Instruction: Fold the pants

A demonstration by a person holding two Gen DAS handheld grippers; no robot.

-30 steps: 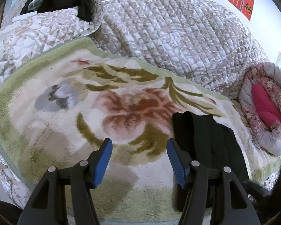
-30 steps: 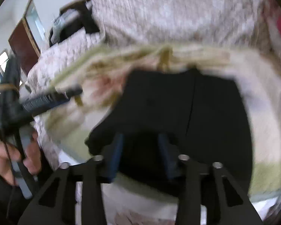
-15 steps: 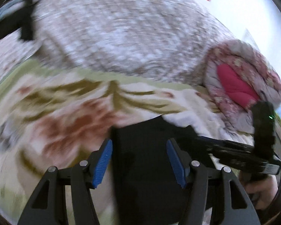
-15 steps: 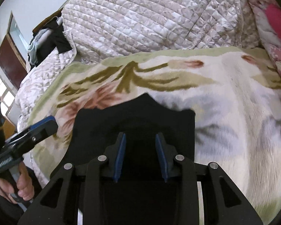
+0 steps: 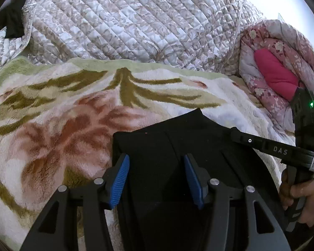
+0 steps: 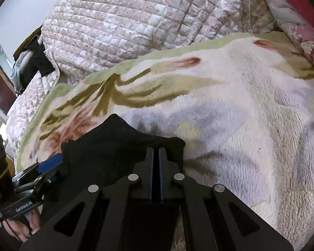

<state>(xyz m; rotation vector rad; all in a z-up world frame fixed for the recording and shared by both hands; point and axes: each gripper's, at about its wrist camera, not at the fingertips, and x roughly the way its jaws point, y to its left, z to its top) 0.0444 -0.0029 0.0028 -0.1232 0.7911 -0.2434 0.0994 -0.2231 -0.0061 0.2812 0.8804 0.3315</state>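
The black pants [image 5: 169,146] lie folded on the floral fleece blanket [image 5: 62,115], near its front edge. My left gripper [image 5: 156,167] is open, its blue pads low over the pants near their left edge. My right gripper [image 6: 156,152] is shut; its pads meet over the right part of the pants [image 6: 106,146]. I cannot tell whether cloth is pinched between them. In the left wrist view the right gripper [image 5: 261,144] reaches in over the pants' right edge. In the right wrist view the left gripper [image 6: 48,165] sits at the pants' left edge.
A quilted beige bedspread [image 5: 125,21] is heaped behind the blanket. A rolled pink floral quilt [image 5: 278,71] lies at the right. Dark clothes [image 6: 35,62] hang at the far left by a wooden headboard.
My right gripper closed from open. My left gripper swung right from the bare blanket to over the pants and stayed open.
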